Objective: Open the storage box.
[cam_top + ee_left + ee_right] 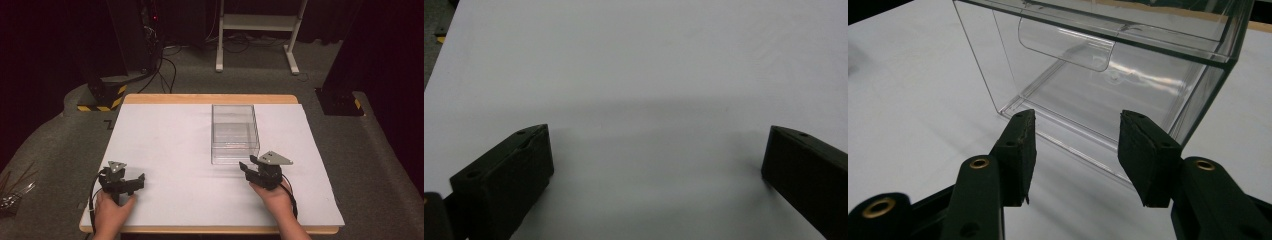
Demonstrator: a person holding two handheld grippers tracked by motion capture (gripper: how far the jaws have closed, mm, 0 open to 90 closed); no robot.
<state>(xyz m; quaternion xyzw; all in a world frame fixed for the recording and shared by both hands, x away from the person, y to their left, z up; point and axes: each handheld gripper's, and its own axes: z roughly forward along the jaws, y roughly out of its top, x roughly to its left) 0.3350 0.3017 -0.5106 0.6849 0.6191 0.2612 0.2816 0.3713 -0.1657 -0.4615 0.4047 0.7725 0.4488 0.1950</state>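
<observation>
**Right gripper nearing the front of a clear drawer box**

While the left gripper [131, 184] rests low over the bare white sheet at the near left of the desk [165, 150], its fingers [509, 175] stand wide apart with nothing between them and nothing near them. To its right, past an open stretch of sheet, the clear box [235, 134] sits at the middle of the desk, slightly right of centre and towards the far edge. Further right and nearer the person, the right gripper [248, 165] points at the near face of the box, just short of it. In the right gripper view its fingers [1020, 145] are part open, empty, and apart from the plastic.

The step in hand appears to be the approach to the box front. The next move likely calls for lifting the fingers to the curved pull tab [1065, 46] on the upper front panel, then closing on it.

The box is see-through plastic, rectangular, with thin walls and glossy reflections. It looks empty and light, so it may slide when pulled.
</observation>
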